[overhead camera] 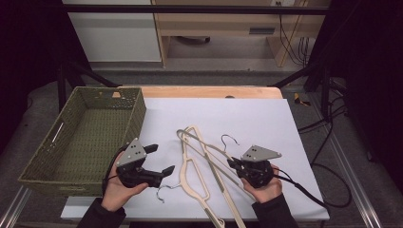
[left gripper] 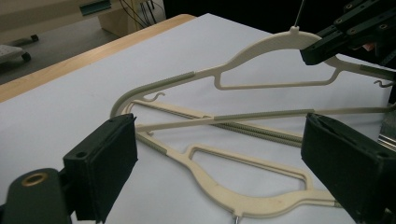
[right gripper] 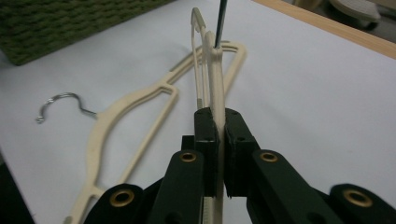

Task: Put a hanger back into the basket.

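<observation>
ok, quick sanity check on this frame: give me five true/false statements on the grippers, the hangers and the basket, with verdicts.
1. The right gripper is shut on a cream hanger. True.
2. The left gripper is shut on the other hanger. False: its jaws stand wide apart with nothing between them, and the second hanger lies on the sheet ahead of it.
3. The green woven basket holds a hanger. False: its visible inside is bare, and both hangers are on the white sheet.
4. The two hangers cross each other. True.
5. The basket sits on the person's right. False: it is at the left side of the table, beside the left gripper.
</observation>
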`<state>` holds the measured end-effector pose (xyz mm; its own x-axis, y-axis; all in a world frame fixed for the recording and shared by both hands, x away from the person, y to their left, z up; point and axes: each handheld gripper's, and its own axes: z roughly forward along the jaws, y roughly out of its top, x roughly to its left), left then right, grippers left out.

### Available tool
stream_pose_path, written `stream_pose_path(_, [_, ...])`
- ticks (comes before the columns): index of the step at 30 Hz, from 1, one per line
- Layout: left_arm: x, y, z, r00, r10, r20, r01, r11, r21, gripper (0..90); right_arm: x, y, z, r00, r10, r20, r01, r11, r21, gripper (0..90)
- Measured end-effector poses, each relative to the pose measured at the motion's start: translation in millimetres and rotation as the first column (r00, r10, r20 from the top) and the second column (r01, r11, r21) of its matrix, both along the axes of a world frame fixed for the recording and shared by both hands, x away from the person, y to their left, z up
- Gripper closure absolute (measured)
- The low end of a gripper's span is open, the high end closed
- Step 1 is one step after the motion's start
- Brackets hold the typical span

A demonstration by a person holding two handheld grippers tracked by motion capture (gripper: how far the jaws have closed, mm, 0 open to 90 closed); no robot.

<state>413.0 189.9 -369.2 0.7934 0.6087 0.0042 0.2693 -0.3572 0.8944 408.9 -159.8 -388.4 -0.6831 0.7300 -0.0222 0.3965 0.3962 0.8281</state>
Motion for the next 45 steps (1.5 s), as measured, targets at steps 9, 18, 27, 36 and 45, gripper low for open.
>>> stream_pose_path(9, [-4.5, -7.0, 0.6, 0.999, -0.043, -0.006, 0.043, 0.999, 0.006, 13.0, -10.7, 19.0, 7.8, 0.9775, 0.21, -0.021, -0.207, 0.9734, 0.098, 86.2])
stream_pose_path(18, [-11.0, -26.6, -4.7, 0.9888, -0.145, -0.037, 0.148, 0.9859, 0.079, 23.9, -14.2, 37.7, 1.3, 0.9456, 0.319, -0.064, -0.31, 0.943, 0.122, 86.3])
stream_pose_path(27, [-11.6, -41.6, -17.4, 0.9754, -0.207, -0.075, 0.217, 0.9632, 0.159, 52.8, -18.1, 47.2, -0.6, 0.9164, 0.389, -0.095, -0.374, 0.9168, 0.14, 86.3])
stream_pose_path(36, [-14.1, -42.3, -18.0, 0.9711, -0.229, -0.066, 0.239, 0.9395, 0.246, 68.8, -17.1, 49.8, -3.6, 0.9, 0.421, -0.114, -0.406, 0.904, 0.135, 85.3])
stream_pose_path(45, [-19.5, -45.8, -17.2, 0.9645, -0.248, -0.092, 0.263, 0.9301, 0.256, 79.0, -16.7, 47.3, -2.3, 0.9336, 0.356, -0.039, -0.352, 0.932, 0.086, 72.3])
